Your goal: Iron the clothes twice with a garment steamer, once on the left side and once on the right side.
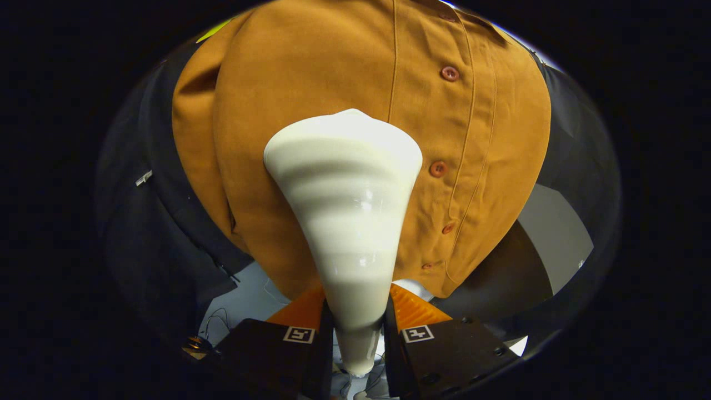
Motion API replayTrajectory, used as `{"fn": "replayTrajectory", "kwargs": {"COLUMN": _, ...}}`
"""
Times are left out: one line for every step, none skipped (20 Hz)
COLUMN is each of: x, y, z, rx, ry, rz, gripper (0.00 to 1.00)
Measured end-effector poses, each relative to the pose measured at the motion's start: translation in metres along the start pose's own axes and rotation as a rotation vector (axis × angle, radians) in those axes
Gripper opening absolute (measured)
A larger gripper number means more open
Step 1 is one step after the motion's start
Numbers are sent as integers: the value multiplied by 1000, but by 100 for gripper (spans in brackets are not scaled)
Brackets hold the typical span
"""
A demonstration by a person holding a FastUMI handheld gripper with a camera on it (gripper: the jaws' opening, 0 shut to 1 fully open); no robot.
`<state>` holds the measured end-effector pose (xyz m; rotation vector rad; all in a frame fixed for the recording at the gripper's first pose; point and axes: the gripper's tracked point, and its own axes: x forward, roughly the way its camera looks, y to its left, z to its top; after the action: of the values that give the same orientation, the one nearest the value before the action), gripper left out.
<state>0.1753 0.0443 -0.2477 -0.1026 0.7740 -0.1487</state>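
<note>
A white garment steamer (347, 211) rises from between my fingers, its narrow handle clamped by both of them and its wide head flaring out ahead. My gripper (357, 328) is shut on that handle. The steamer head lies against or very close to a mustard-brown buttoned shirt (311, 83) hanging in front of me; contact cannot be told for sure. The head sits over the shirt's panel left of the button placket (450, 73), about mid-height. The steamer hides the lower middle of the shirt.
Dark garments (161, 233) hang to the left of and behind the shirt. A pale floor or wall patch (555, 233) shows to the lower right, and cables (222, 319) lie below the shirt hem near the left finger.
</note>
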Motion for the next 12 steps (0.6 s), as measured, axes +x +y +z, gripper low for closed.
{"fn": "replayTrajectory", "kwargs": {"x": 1, "y": 0, "z": -8, "rx": -6, "ry": 14, "rz": 2, "gripper": 42}}
{"fn": "replayTrajectory", "kwargs": {"x": 2, "y": 1, "z": -15, "rx": -10, "ry": 28, "rz": 6, "gripper": 42}}
{"fn": "replayTrajectory", "kwargs": {"x": 4, "y": 0, "z": -21, "rx": -11, "ry": 41, "rz": 8, "gripper": 42}}
{"fn": "replayTrajectory", "kwargs": {"x": 6, "y": 0, "z": -28, "rx": -11, "ry": 54, "rz": 10, "gripper": 42}}
{"fn": "replayTrajectory", "kwargs": {"x": 6, "y": 0, "z": -33, "rx": -10, "ry": 66, "rz": 13, "gripper": 42}}
{"fn": "replayTrajectory", "kwargs": {"x": 7, "y": -1, "z": -39, "rx": -9, "ry": 76, "rz": 16, "gripper": 42}}
{"fn": "replayTrajectory", "kwargs": {"x": 6, "y": -1, "z": -43, "rx": -9, "ry": 81, "rz": 18, "gripper": 42}}
{"fn": "replayTrajectory", "kwargs": {"x": 3, "y": -2, "z": -47, "rx": -11, "ry": 83, "rz": 17, "gripper": 42}}
{"fn": "replayTrajectory", "kwargs": {"x": 1, "y": -3, "z": -49, "rx": -11, "ry": 82, "rz": 16, "gripper": 42}}
{"fn": "replayTrajectory", "kwargs": {"x": -1, "y": -4, "z": -49, "rx": -10, "ry": 80, "rz": 15, "gripper": 42}}
{"fn": "replayTrajectory", "kwargs": {"x": -4, "y": -6, "z": -51, "rx": -7, "ry": 75, "rz": 15, "gripper": 42}}
{"fn": "replayTrajectory", "kwargs": {"x": -9, "y": -8, "z": -51, "rx": -3, "ry": 69, "rz": 14, "gripper": 42}}
